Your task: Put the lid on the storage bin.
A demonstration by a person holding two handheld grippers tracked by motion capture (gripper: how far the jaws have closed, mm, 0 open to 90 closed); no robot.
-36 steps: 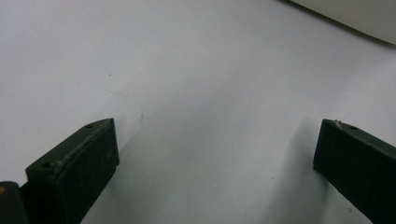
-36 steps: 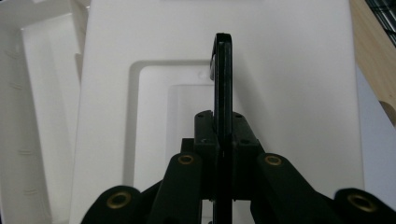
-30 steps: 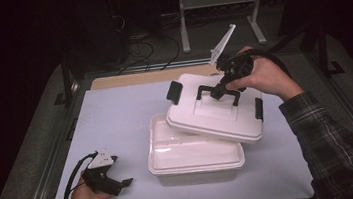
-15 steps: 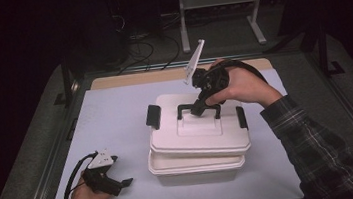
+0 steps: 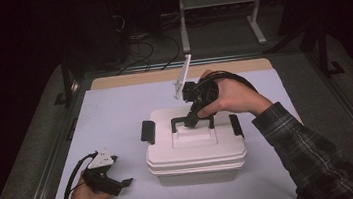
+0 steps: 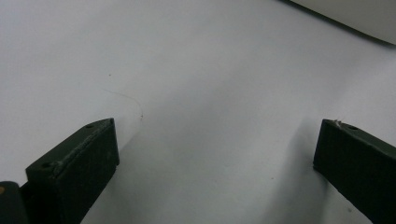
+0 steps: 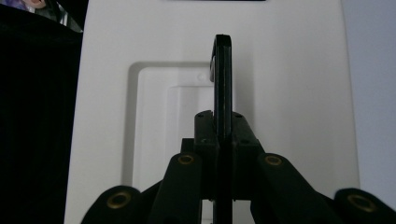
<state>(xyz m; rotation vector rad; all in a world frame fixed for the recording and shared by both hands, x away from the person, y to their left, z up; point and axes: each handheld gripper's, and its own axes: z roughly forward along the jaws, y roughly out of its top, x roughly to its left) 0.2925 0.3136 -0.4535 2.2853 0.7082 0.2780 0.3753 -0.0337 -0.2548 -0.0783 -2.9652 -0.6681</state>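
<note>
A white plastic box (image 5: 197, 165) stands at the middle of the table with its white lid (image 5: 194, 145) resting level on it. The lid carries a black handle (image 5: 179, 123) on top and black latches (image 5: 147, 132) at both ends. My right gripper (image 5: 190, 119) is shut on that handle; in the right gripper view the black handle (image 7: 222, 84) runs up edge-on from between the jaws over the lid (image 7: 280, 93). My left gripper (image 5: 122, 184) lies low on the table at the near left, open, with bare table (image 6: 196, 93) between its jaws.
A pale sheet (image 5: 115, 111) covers the table, with a wooden strip (image 5: 132, 79) along its far edge. Metal rails (image 5: 55, 153) frame the table. A stand with cables (image 5: 214, 9) is in the dark beyond. A corner of the box (image 6: 359, 18) shows in the left gripper view.
The right gripper carried the lid leftward and down from its tilted, offset spot, and it now sits squarely on the box. The left gripper stayed put.
</note>
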